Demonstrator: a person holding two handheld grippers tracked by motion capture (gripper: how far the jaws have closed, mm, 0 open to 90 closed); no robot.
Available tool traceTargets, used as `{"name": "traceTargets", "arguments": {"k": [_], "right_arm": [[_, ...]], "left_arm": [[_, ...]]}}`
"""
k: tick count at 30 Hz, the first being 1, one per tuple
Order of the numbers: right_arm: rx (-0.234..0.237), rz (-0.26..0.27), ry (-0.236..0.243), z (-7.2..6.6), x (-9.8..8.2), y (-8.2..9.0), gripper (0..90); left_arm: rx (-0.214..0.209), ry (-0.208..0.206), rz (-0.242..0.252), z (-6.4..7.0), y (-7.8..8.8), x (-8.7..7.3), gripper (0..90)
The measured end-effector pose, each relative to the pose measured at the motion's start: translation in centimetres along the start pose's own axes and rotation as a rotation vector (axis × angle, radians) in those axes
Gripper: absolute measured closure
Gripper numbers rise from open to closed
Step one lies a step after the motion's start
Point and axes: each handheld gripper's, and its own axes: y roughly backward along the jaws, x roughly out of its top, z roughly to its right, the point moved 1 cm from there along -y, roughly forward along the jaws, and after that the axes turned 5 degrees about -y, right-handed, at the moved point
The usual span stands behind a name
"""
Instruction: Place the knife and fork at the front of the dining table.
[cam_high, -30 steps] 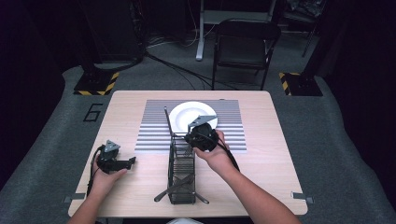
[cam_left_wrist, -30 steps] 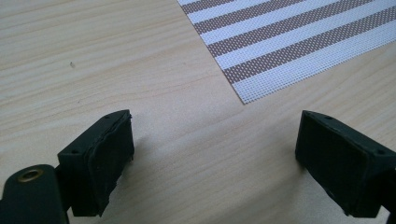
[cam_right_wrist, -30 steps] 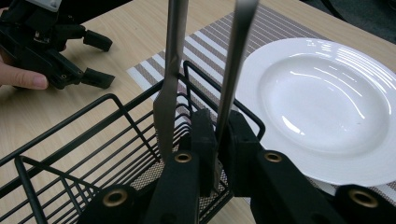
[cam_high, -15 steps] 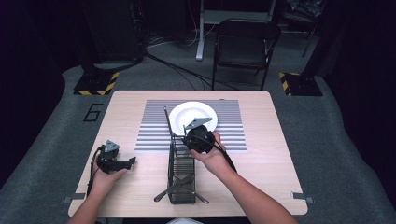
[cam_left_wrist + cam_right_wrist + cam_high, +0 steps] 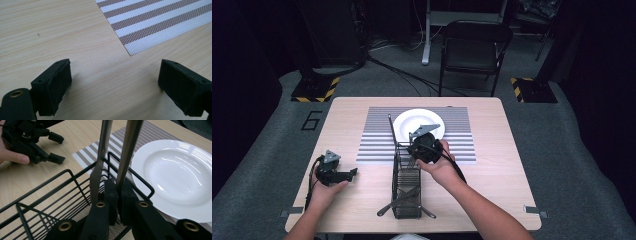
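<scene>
My right gripper [image 5: 118, 187] [image 5: 416, 150] reaches down into the far end of a black wire basket [image 5: 407, 207] [image 5: 50, 182]. It is shut on the lower end of a slim metal utensil [image 5: 130, 142], and its jaws have just closed a little further on it. A second metal utensil [image 5: 100, 162] stands just outside the left jaw. A dark handle [image 5: 390, 131] leans up out of the basket. My left gripper [image 5: 353, 173] [image 5: 115, 75] [image 5: 58, 148] rests open and empty on the wooden table [image 5: 50, 32], left of the basket.
A white plate [image 5: 412, 125] [image 5: 180, 170] lies on a striped placemat [image 5: 377, 142] [image 5: 155, 22] just beyond the basket. More utensils lie crossed at the basket's near end [image 5: 387, 207]. A folding chair [image 5: 474, 47] stands behind the table.
</scene>
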Motion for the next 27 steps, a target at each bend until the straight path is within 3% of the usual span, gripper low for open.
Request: {"name": "traceTargets", "arguments": {"k": [2,16,27], "right_arm": [[0.009,0.009,0.023,0.1,0.4,0.4,86.7],[0.047,0.014,0.000,-0.1,2.2,2.9,86.8],[0.059,0.040,0.021,0.0,3.9,5.4,86.8]], "left_arm": [[0.000,0.000,0.000,0.0,0.0,0.0,11.3],[0.000,0.000,0.000,0.0,0.0,0.0,11.3],[0.000,0.000,0.000,0.0,0.0,0.0,11.3]]}}
